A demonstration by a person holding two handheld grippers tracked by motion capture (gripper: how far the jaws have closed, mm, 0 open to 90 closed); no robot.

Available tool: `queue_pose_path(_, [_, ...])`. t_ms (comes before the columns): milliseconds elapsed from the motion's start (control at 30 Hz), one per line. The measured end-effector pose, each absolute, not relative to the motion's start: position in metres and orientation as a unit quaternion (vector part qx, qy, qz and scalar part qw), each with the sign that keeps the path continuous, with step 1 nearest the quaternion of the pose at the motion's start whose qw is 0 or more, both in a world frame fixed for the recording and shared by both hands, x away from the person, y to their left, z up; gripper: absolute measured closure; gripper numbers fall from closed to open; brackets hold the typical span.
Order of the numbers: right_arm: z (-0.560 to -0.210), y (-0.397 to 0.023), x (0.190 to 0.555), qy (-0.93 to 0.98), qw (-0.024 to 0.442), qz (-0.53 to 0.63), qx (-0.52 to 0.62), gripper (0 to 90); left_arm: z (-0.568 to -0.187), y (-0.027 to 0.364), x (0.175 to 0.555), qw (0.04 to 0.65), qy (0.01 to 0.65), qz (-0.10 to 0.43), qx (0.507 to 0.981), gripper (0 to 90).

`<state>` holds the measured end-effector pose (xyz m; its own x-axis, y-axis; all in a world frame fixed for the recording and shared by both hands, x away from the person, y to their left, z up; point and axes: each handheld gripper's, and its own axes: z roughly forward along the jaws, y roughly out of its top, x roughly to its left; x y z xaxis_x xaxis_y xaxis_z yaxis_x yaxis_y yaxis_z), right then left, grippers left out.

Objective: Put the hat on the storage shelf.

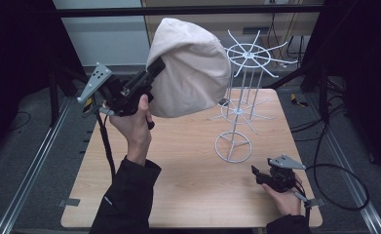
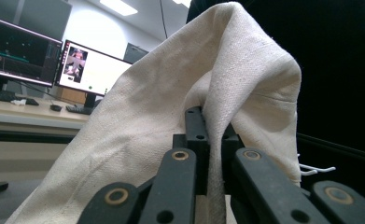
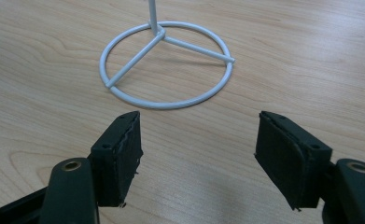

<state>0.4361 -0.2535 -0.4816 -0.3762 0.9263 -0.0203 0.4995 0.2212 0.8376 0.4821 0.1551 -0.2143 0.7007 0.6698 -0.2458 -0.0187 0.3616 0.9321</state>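
Two black jaws of the left gripper [image 2: 207, 140] sit closest to the lens in the left gripper view, pressed together on a fold of cream cloth. That cloth belongs to a hat [image 1: 190, 68], which drapes over and beyond the jaws. Seen from the high view, the left gripper [image 1: 155, 67] is lifted well above the table [image 1: 178, 165], over its far left part, tilted up and to the right, with the hat hanging from its tip. The hat is clear of the table and hangs just left of the top of a white wire rack [image 1: 241, 97]; whether it touches the rack's upper spokes cannot be told.

The rack stands upright on the far right part of the table, on a ring base [image 3: 166, 65] with three spokes, and carries two tiers of thin prongs.

Near the right front corner, the right gripper [image 1: 257, 175] rests low over the wood in the person's right hand, pointing left. In the right gripper view its jaws [image 3: 199, 154] stand apart with bare table between them, and the ring base lies just beyond.
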Motion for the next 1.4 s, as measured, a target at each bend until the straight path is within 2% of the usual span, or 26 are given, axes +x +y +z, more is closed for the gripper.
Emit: queue_pose_path(1400, [-0.483, -0.253, 0.436, 0.735, 0.270, 0.388, 0.487, 31.5, -0.275, 0.152, 0.519, 0.676, 0.346, 0.208, 0.616, 88.1])
